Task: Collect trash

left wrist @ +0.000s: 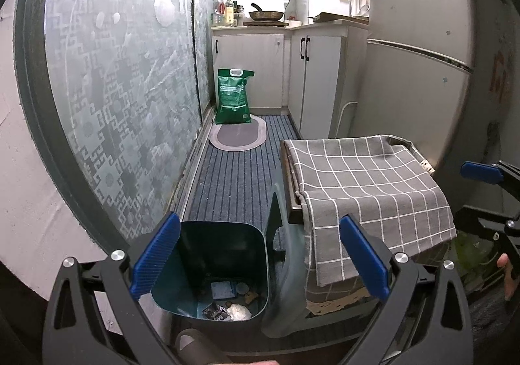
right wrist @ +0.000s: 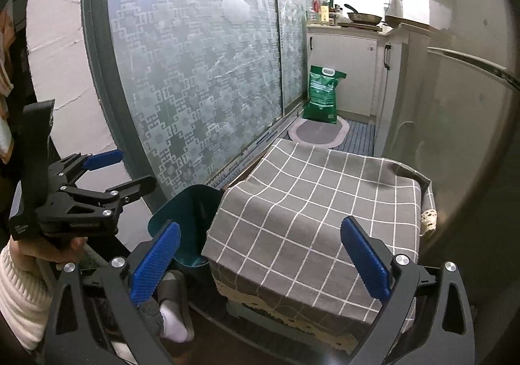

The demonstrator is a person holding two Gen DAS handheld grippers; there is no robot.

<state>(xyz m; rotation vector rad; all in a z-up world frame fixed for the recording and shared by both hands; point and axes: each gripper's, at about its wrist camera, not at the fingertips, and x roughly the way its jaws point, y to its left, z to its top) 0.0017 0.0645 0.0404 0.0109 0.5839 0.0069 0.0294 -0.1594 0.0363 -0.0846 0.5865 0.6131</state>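
The teal trash bin [left wrist: 211, 270] on the floor beside the cloth-covered desk [left wrist: 373, 189] already holds a handful of scraps, about six pieces, while the left claw [left wrist: 260, 254] and the right claw [right wrist: 260, 257] both gape empty, so collecting looks mostly done.

Teal bin [left wrist: 208, 267], upright, lid open; trash [left wrist: 239, 313] w/ white wad on bottom.

one bin [left wrist: 224, 267], one green bag [left wrist: 233, 96], two mats [left wrist: 239, 135]
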